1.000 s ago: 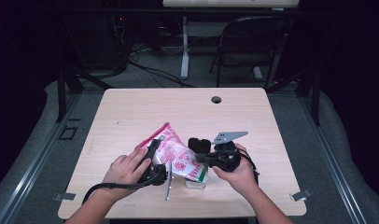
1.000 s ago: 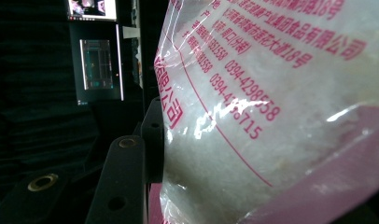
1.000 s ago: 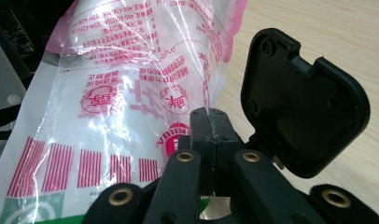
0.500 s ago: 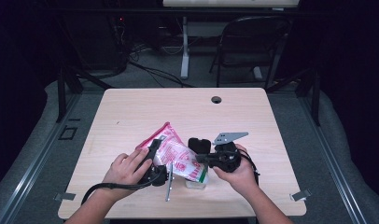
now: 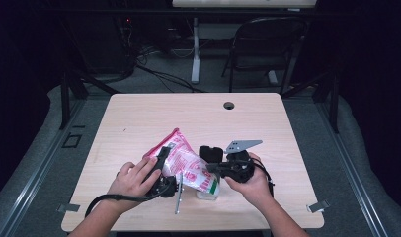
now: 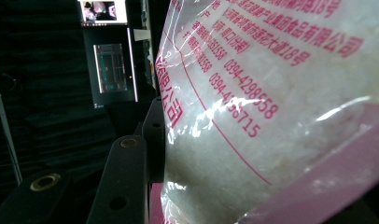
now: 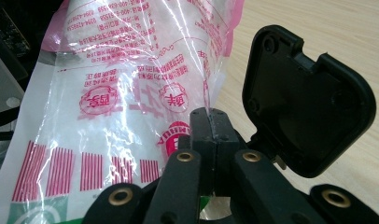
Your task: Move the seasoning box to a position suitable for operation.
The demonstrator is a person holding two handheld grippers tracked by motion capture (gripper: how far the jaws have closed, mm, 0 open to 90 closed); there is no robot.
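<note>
Left claw (image 5: 165, 170) grips the pink-and-white bag (image 5: 186, 160) from its left side in the high view, its jaws set apart around the bulging plastic, while the right claw (image 5: 219, 168) comes in from the bag's right with its jaws pressed together on the bag's edge. The bag lies tilted on the wooden surface (image 5: 139, 118), its upper corner pointing away from the person, and its lower end hides most of a small clear container (image 5: 208, 191) with a green patch; what that holds cannot be made out. Both forearms enter from the bottom edge, each hand wrapped round its tool, and a grey plate (image 5: 243, 145) stands above the right hand.

From the left gripper view, the bag (image 6: 281, 107) is pressed close against the lens and cut off on 3 sides. White grainy contents show through the clear film under red print. 1 black jaw lies flat against the bag's left face; the other is hidden behind it.

Seen in the right gripper view, the right claw (image 7: 211, 123) pinches a thin fold of the bag (image 7: 122, 93), jaws tight together. A black hinged cap (image 7: 304, 98) stands open just right of the jaws, above the surface (image 7: 318, 23).
</note>
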